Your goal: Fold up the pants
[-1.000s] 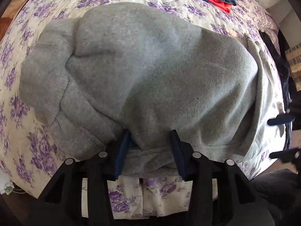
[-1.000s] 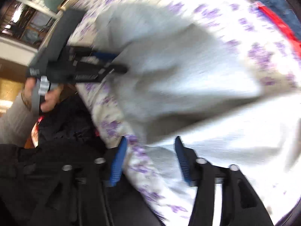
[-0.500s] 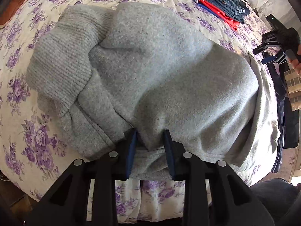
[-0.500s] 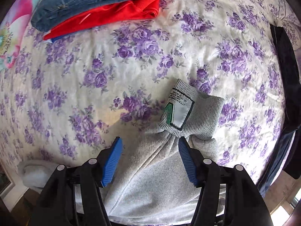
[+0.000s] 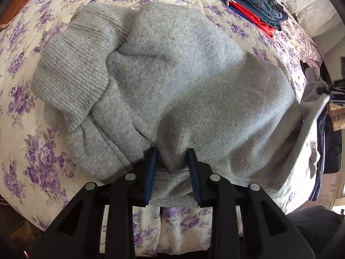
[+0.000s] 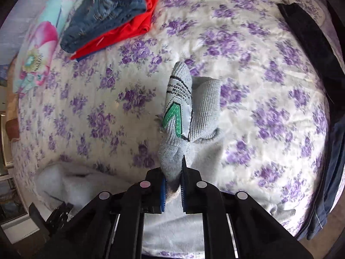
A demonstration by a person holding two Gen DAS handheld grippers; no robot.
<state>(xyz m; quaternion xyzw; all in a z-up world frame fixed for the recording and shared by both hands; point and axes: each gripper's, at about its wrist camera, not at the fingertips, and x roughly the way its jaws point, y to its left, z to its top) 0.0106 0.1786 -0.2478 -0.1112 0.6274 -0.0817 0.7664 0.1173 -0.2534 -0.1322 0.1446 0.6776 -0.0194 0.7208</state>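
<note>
Grey fleece pants [image 5: 189, 90] lie bunched on the floral bedspread [image 5: 19, 116], ribbed cuff [image 5: 73, 69] at the left. My left gripper [image 5: 172, 157] is shut on a thick fold at the pants' near edge, fingers still a little apart around the cloth. My right gripper [image 6: 173, 177] is shut on the pants' ribbed waistband end [image 6: 194, 112], which shows a white label with a green arrow [image 6: 176, 112] and stands lifted off the bed. The right gripper also shows blurred at the left wrist view's right edge [image 5: 330, 90].
A folded stack of jeans over red cloth [image 6: 112, 15] lies at the far side of the bed; it also shows in the left wrist view [image 5: 254, 6]. A pink and turquoise item [image 6: 36, 51] lies beside it. Dark garments [image 6: 319, 64] hang at the bed's right edge.
My right gripper swung over to the waistband end, closed on it and lifted it. My left gripper's fingers narrowed onto the near fold and held it.
</note>
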